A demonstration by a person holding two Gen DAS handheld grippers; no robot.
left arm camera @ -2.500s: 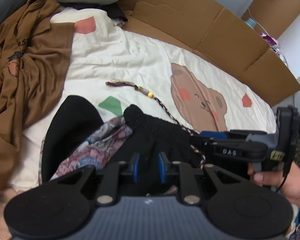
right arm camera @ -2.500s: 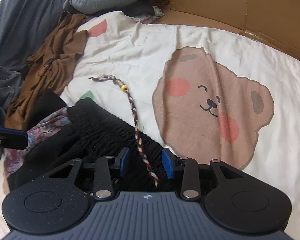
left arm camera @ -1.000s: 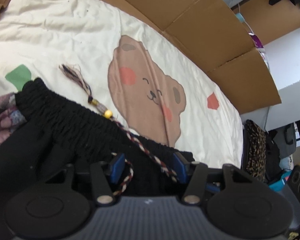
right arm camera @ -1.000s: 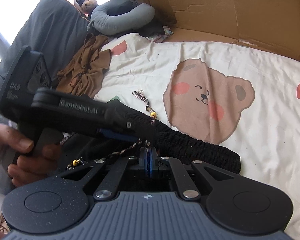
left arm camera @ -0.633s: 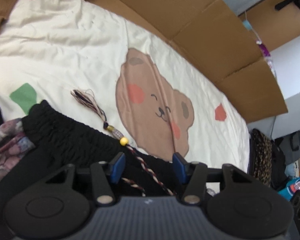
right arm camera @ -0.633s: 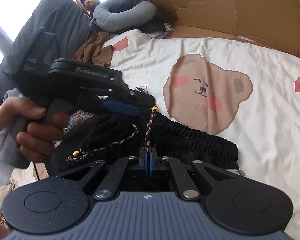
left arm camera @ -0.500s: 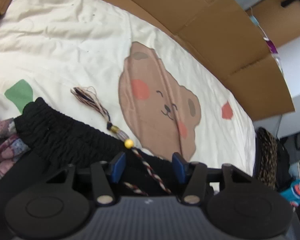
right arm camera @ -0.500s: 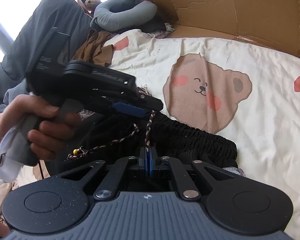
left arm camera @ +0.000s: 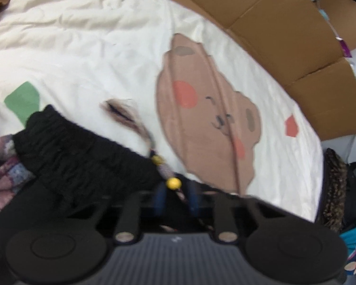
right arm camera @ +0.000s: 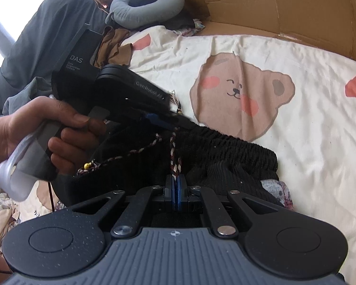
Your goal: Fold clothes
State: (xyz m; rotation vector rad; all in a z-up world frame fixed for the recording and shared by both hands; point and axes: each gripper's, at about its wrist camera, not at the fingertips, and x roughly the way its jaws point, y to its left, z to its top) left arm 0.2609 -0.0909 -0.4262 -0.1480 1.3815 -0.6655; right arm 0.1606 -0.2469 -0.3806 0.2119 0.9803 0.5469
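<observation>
Right gripper [right arm camera: 175,186] pinches the braided cord [right arm camera: 174,152]; left gripper [left arm camera: 175,196], just narrowed around it, uncertain contact. Black waistband [right arm camera: 227,144] runs ten-to-four on the bedsheet [right arm camera: 308,142], nearer left.

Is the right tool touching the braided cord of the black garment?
Touching. The right wrist view shows the right tool with its blue pads pressed together on the braided cord, which runs straight up from them over the black garment.

Right hand-held gripper [right arm camera: 175,191] clamped on braided drawstring [right arm camera: 174,156] over black garment [right arm camera: 225,149], bear-print sheet [right arm camera: 308,142] beneath.
</observation>
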